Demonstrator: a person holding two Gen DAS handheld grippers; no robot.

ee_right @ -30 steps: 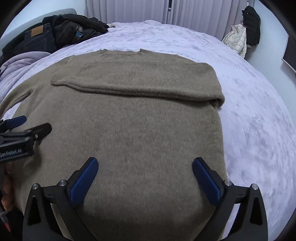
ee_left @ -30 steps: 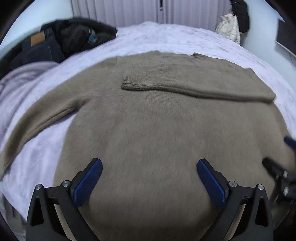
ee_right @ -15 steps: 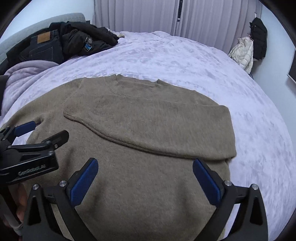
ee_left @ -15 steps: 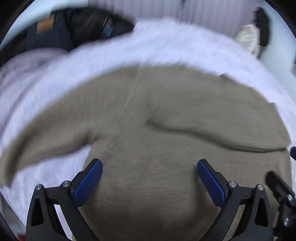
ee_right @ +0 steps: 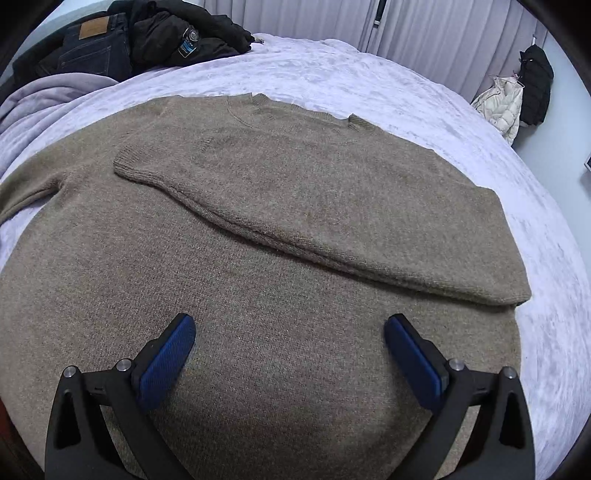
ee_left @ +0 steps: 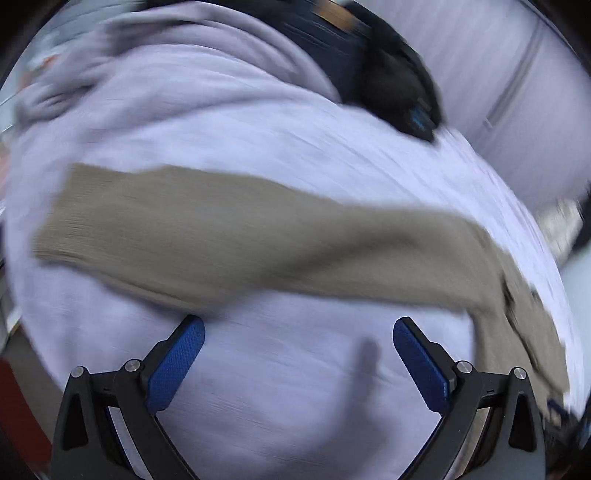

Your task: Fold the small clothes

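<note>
A tan knit sweater [ee_right: 258,277] lies flat on the lilac bedspread [ee_right: 369,85], neck toward the far side. Its right sleeve [ee_right: 314,229] is folded across the chest. The other sleeve [ee_left: 207,236] stretches out sideways over the bedspread [ee_left: 295,387] in the blurred left wrist view, cuff at the left. My left gripper [ee_left: 297,354] hangs open over bare bedspread just short of that sleeve, holding nothing. Above the sweater's lower body my right gripper [ee_right: 288,350] is open and empty too.
Dark jeans [ee_right: 92,48] and a black jacket [ee_right: 184,33] are piled at the far left of the bed, beside a lilac blanket [ee_right: 48,96]. A white puffer jacket [ee_right: 502,107] and a black one [ee_right: 535,85] hang at the far right. Curtains [ee_right: 443,37] close the back.
My left gripper has swung left off the sweater's body to the outstretched sleeve, with strong blur. The right gripper has shifted slightly over the body; the left gripper has left its view.
</note>
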